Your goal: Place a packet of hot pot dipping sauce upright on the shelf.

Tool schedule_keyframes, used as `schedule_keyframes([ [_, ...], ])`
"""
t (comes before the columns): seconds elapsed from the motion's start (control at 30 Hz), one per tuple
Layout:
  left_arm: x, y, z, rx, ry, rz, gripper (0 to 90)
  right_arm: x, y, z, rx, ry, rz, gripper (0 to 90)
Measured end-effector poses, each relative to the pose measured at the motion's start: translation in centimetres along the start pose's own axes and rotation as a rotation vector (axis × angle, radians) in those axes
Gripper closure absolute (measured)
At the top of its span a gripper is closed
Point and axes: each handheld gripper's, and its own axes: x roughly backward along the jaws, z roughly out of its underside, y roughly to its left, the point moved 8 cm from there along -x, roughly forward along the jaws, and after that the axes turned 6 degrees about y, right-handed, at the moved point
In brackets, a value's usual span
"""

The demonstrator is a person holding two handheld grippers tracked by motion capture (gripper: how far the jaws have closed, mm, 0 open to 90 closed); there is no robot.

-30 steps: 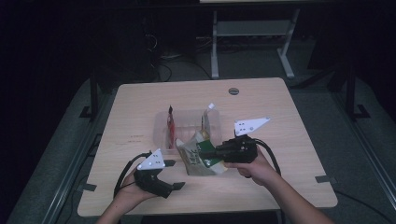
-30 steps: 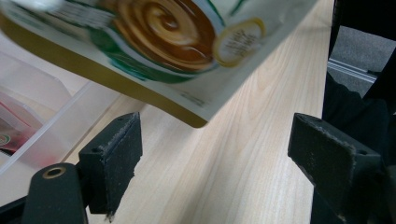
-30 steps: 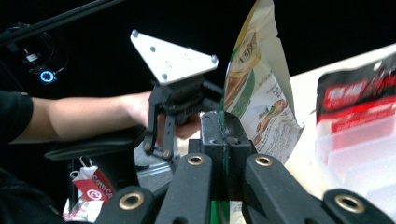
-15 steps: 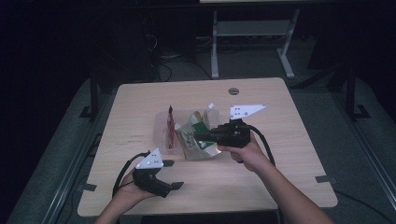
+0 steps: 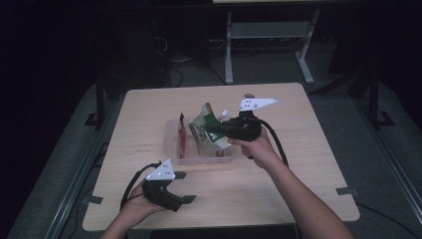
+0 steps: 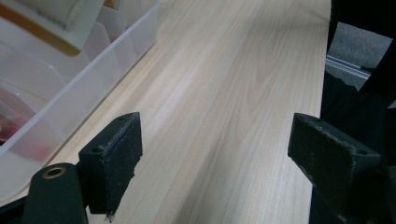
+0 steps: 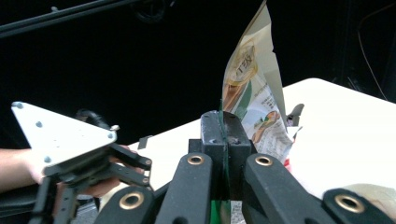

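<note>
Right gripper (image 7: pixel 223 140) pinches the packet (image 7: pixel 252 93) by its edge: light, floppy, slick film, so grip the seam; left gripper (image 6: pixel 224 158) spread, empty.

The right gripper (image 5: pixel 213 130) is held above the table at the end of an outstretched forearm, its jaws pinched together (pads pressed flat, seen in the right gripper view). The left gripper (image 5: pixel 181 186) sits low near the table's near edge, jaws spread wide apart, cradled in the person's left hand (image 5: pixel 142 204).
</note>
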Motion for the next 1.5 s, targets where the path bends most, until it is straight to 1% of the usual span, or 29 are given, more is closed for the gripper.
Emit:
schedule_keyframes([
  [0.17,-0.1,0.0,0.1,-0.006,0.01,0.004,17.4,-0.9,-0.8,0.7,-0.008,0.028,0.022,90.0],
  [0.27,-0.2,0.0,0.2,-0.012,0.015,0.005,17.4,-1.6,-0.9,1.2,-0.012,0.047,0.026,89.9],
  [0.3,-0.2,0.0,0.2,-0.013,0.017,0.005,17.4,-1.7,-1.0,1.2,-0.007,0.046,0.031,89.8],
  [0.37,-0.3,-0.1,0.2,-0.012,0.019,0.008,17.3,-2.1,-1.1,1.4,-0.013,0.054,0.031,89.7],
  [0.43,-0.3,0.0,0.2,-0.011,0.022,0.008,17.3,-2.4,-1.2,1.6,-0.011,0.073,0.043,89.3],
  [0.53,-0.3,0.0,0.3,-0.014,0.024,0.008,17.3,-3.0,-1.5,2.0,-0.008,0.101,0.071,87.1],
  [0.6,-0.3,0.0,0.3,-0.009,0.022,0.008,17.4,-3.0,-1.6,2.1,-0.006,0.104,0.078,84.2],
  [0.63,-0.4,0.1,0.3,-0.008,0.022,0.008,17.3,-2.9,-1.6,2.0,-0.009,0.099,0.081,84.3],
  [0.7,-0.4,0.1,0.4,-0.008,0.026,0.01,17.3,-2.8,-1.7,1.9,0.001,0.102,0.095,84.3],
  [0.77,-0.4,0.0,0.4,-0.01,0.031,0.012,17.3,-2.6,-1.8,2.0,-0.001,0.104,0.099,84.2],
  [0.9,-0.5,0.0,0.4,-0.005,0.028,0.014,17.4,-2.3,-1.8,2.0,0.004,0.106,0.108,81.5],
  [0.97,-0.5,0.0,0.4,-0.008,0.03,0.013,17.3,-2.1,-1.7,2.0,0.006,0.109,0.11,78.4],
  [1.07,-0.5,0.1,0.4,-0.004,0.032,0.013,17.3,-1.4,-1.6,1.8,0.013,0.103,0.117,71.1],
  [1.2,-0.6,0.1,0.4,-0.002,0.03,0.012,17.3,-0.5,-1.2,1.7,0.012,0.108,0.117,67.1],
  [1.3,-0.6,0.1,0.4,-0.002,0.032,0.013,17.3,0.0,-0.9,1.9,0.035,0.115,0.121,64.1],
  [1.37,-0.6,0.1,0.4,-0.006,0.034,0.01,17.3,0.3,-0.7,2.0,0.038,0.121,0.116,62.6],
  [1.43,-0.6,0.1,0.4,-0.004,0.032,0.008,17.3,0.6,-0.4,2.3,0.043,0.133,0.114,63.1],
  [1.5,-0.6,0.1,0.4,-0.002,0.032,0.008,17.3,0.9,0.0,2.5,0.047,0.136,0.107,68.4],
])
